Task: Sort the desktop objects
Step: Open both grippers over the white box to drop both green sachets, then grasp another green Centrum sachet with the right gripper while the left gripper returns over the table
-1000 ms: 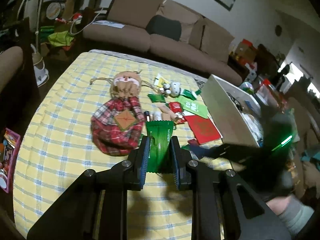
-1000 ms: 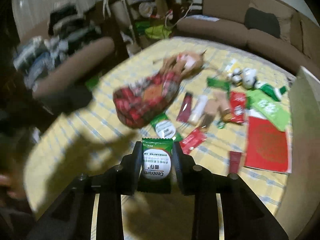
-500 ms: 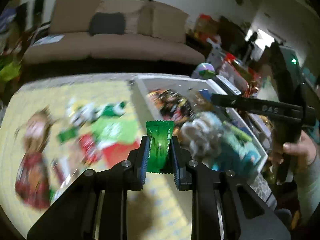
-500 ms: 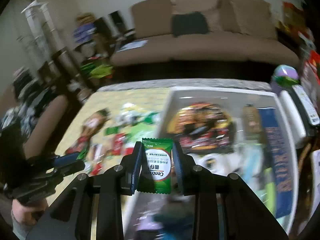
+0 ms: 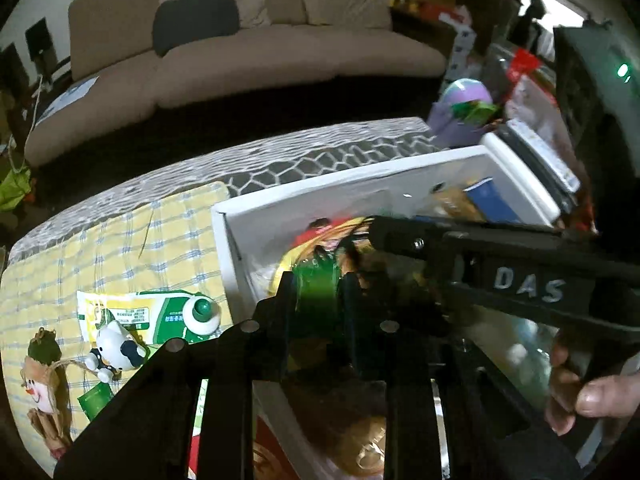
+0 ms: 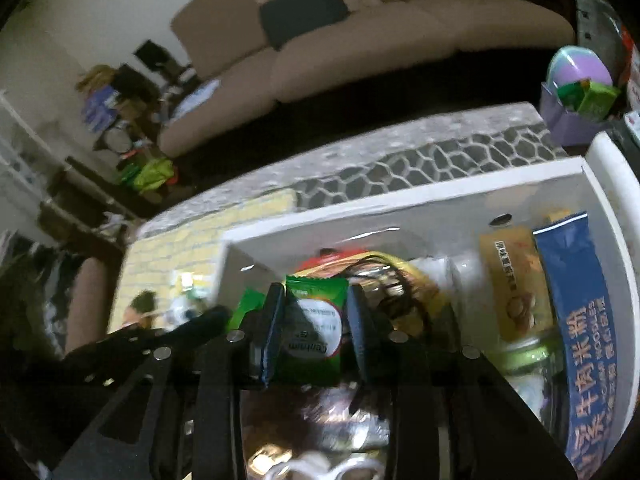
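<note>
Both grippers, left [image 5: 316, 292] and right [image 6: 314, 324], hang over the white box [image 6: 400, 196], jaws opening around green sachets [image 6: 314, 332] not yet dropped; cow toy [image 5: 116, 346], doll and packets remain on the table's left edge.

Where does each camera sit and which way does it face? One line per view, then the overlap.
Left wrist: on the left gripper, facing down into the white box; its opening jaws flank a blurred green packet; the right gripper and a hand show.
Right wrist: on the right gripper, facing down into the box; its opening jaws flank the Centrum packet.
Shared: box, sofa.
</note>
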### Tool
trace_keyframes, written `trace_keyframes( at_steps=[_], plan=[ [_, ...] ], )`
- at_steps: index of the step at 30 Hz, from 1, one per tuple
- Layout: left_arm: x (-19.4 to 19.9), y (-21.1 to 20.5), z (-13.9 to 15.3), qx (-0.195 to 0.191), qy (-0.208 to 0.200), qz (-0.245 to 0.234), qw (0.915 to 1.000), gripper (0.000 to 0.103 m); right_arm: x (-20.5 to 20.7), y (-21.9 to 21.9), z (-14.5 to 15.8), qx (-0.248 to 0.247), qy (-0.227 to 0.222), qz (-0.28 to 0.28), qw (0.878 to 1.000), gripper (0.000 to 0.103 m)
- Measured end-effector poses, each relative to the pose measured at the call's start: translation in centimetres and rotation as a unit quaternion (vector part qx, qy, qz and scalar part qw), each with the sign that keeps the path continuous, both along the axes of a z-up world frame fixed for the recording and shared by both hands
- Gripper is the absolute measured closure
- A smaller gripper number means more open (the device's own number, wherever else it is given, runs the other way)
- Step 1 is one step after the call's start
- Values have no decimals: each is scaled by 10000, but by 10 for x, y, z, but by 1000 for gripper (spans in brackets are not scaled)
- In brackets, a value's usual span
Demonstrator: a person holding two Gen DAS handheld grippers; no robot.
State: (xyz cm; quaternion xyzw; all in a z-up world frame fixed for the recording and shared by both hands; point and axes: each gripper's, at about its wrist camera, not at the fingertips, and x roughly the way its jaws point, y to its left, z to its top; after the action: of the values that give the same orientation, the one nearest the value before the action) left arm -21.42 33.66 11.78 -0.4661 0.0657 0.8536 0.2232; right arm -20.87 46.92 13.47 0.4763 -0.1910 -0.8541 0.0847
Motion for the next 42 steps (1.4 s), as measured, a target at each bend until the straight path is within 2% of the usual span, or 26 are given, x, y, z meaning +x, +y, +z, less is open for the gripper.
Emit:
trace_keyframes(
  at_steps=[1, 2, 3, 9, 12, 15, 19, 24, 29, 34, 37, 38, 42],
  plan=[
    [1, -2, 0, 19, 21, -3, 10000, 67, -2, 1, -5, -27, -86, 7, 10000, 65],
    [3, -3, 2, 45, 62, -20, 10000, 56, -1, 3, -9, -41, -118, -1, 9999, 62],
    [8, -9, 5, 85, 123, -17, 9999, 52, 1, 5, -10, -40, -90, -9, 10000, 57],
    [48, -68, 39, 631, 432, 73, 9970, 50, 41, 18, 12, -99, 346, -44, 9993, 57],
    [86, -125, 54, 750, 615, 248, 9950, 39, 71, 10, 30, -100, 563, 134, 9983, 57],
    [118, -184, 57, 662, 788, 659, 9925, 30, 97, -10, 48, -120, 761, 425, 9961, 56],
    [140, -251, 36, 679, 665, 1221, 9880, 30, 123, -56, 69, -120, 991, 853, 9913, 53],
    [151, -278, -1, 572, 562, 1343, 9877, 30, 142, -119, 75, -134, 1042, 1309, 9858, 52],
    [164, -282, -40, 594, 288, 1326, 9890, 37, 152, -158, 55, -308, 874, 1577, 9831, 52],
    [175, -280, -66, 516, 19, 1357, 9894, 37, 155, -188, 26, -233, 648, 1753, 9821, 52],
    [177, -282, -72, 414, -4, 1524, 9875, 40, 156, -198, 12, -333, 568, 1764, 9821, 50],
    [180, -287, -72, 522, -59, 1587, 9859, 43, 157, -203, 7, -343, 541, 1792, 9817, 50],
    [201, -305, -58, 847, -89, 1767, 9806, 42, 158, -234, -13, -109, 557, 2100, 9761, 50]
  ],
)
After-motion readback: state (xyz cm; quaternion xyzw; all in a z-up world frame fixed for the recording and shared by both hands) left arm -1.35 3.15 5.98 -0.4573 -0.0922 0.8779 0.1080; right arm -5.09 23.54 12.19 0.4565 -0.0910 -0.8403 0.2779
